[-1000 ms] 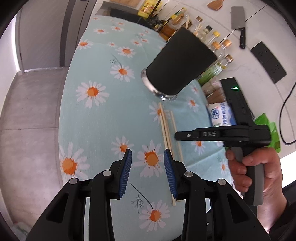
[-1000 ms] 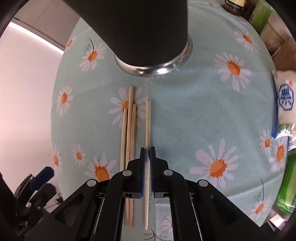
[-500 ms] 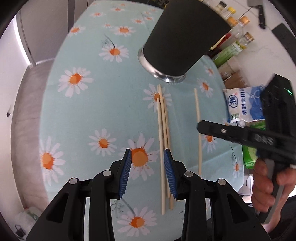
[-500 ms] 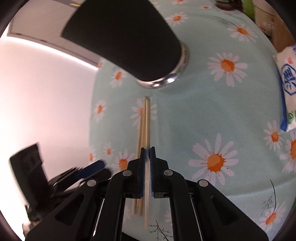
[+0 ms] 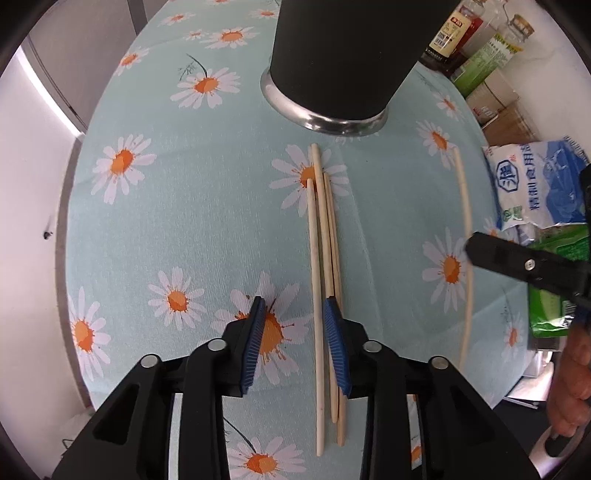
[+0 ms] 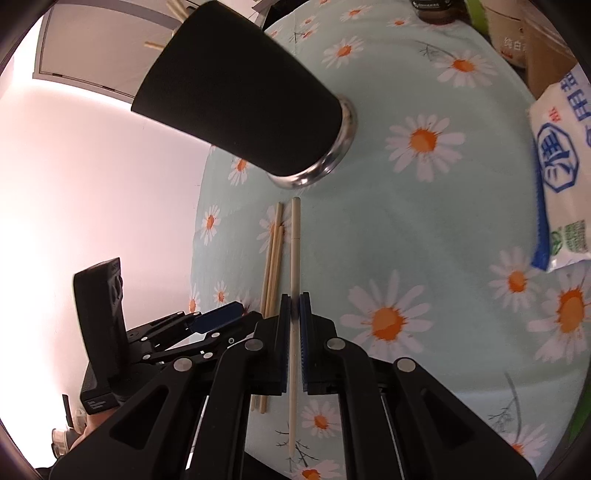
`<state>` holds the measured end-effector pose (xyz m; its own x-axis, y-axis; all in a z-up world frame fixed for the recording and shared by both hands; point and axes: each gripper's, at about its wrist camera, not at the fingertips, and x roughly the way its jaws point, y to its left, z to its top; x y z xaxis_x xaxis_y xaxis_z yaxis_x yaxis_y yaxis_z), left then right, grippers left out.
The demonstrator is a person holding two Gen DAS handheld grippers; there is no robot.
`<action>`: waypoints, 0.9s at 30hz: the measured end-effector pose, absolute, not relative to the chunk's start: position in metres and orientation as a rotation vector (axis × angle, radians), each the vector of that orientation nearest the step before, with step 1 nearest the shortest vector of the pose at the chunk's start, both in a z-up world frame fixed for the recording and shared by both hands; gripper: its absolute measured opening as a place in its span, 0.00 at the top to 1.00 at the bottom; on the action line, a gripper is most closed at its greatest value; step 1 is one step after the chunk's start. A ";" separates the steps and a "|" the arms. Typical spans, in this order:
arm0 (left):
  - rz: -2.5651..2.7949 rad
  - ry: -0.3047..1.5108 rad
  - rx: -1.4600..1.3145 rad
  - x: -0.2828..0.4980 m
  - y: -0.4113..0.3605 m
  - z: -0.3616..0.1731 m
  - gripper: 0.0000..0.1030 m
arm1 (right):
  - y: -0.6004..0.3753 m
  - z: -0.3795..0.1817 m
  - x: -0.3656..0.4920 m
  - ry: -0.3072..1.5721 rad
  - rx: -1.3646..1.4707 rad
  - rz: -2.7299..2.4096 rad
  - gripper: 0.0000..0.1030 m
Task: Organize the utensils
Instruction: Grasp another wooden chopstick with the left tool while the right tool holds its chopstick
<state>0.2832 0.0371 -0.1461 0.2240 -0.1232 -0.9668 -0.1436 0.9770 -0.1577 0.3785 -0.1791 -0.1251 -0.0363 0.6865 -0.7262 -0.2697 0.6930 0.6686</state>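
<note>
A black utensil cup (image 5: 343, 55) with a steel base stands on the daisy tablecloth (image 5: 184, 221); it also shows in the right wrist view (image 6: 243, 99). Three wooden chopsticks (image 5: 325, 277) lie side by side in front of it. My left gripper (image 5: 295, 343) is open low over their near ends, with the leftmost chopstick between the blue pads (image 5: 255, 343). My right gripper (image 6: 294, 332) is shut on a single pale chopstick (image 6: 294, 251) and holds it above the cloth, to the right of the three; it shows in the left wrist view (image 5: 466, 236) too.
A white salt bag (image 5: 539, 188) and green packets (image 5: 554, 280) lie at the table's right edge. Sauce bottles (image 5: 461, 33) and boxes stand behind the cup. The table's left edge drops to the floor. Several chopstick tips (image 6: 173, 11) stick out of the cup's top.
My right gripper has lifted the single chopstick off the cloth and carried it right. My left gripper has moved forward and right, down over the three lying chopsticks.
</note>
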 end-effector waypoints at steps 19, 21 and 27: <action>0.135 1.410 -0.151 0.324 0.014 -0.151 0.94 | -0.193 -0.131 0.392 1.440 0.361 0.841 0.95; 0.135 1.413 -0.171 0.324 0.019 -0.151 0.96 | -0.194 -0.130 0.393 1.435 0.359 0.834 0.95; 0.120 1.414 -0.223 0.325 0.029 -0.151 0.97 | -0.197 -0.114 0.397 1.396 0.333 0.837 0.95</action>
